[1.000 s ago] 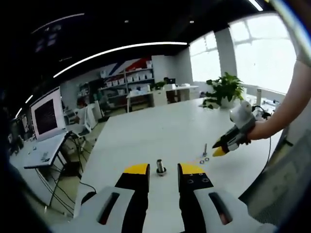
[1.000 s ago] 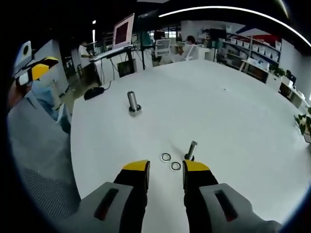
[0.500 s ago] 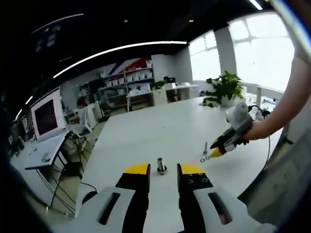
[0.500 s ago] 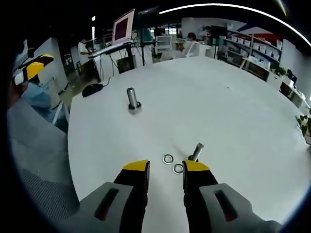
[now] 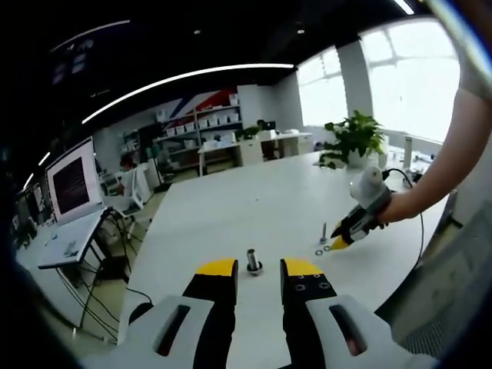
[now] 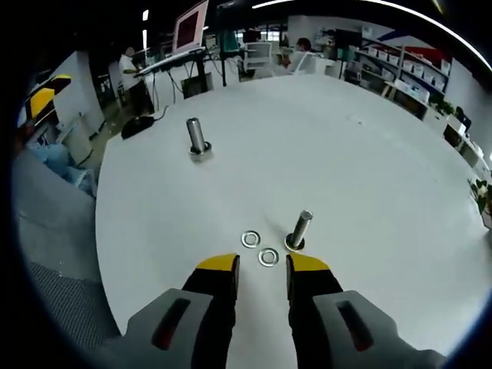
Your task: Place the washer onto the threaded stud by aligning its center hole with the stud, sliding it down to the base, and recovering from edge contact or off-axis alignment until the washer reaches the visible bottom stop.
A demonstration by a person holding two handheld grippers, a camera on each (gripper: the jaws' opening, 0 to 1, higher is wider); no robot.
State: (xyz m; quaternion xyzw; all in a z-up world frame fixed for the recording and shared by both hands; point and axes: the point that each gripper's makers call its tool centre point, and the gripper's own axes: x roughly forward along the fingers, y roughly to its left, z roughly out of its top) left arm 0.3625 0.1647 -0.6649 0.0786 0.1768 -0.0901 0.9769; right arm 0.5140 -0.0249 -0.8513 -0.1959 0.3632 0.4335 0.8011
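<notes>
— Right gripper view first: what lies ahead of the jaws?

— The right gripper (image 6: 261, 265) hangs low over the white table (image 6: 384, 154), jaws spread with nothing between them. Just past the yellow tips lie two washers, the nearer washer (image 6: 268, 257) and the farther washer (image 6: 250, 239), flat and close to each other. Just beside them stands the near stud (image 6: 298, 230), upright, bare along its length as far as I can make out.

— And the other one?

— A second stud (image 6: 197, 137) stands well apart, toward the far left edge of the table.

— What about the left gripper view?

— The left gripper (image 5: 258, 268) has its jaws parted too, holding nothing, with that second stud (image 5: 252, 260) right ahead between the tips. Off to the right, a hand (image 5: 392, 207) points the right gripper (image 5: 338, 243) down at the washers (image 5: 323, 250); they are tiny there, beside the near stud (image 5: 324, 233).
</notes>
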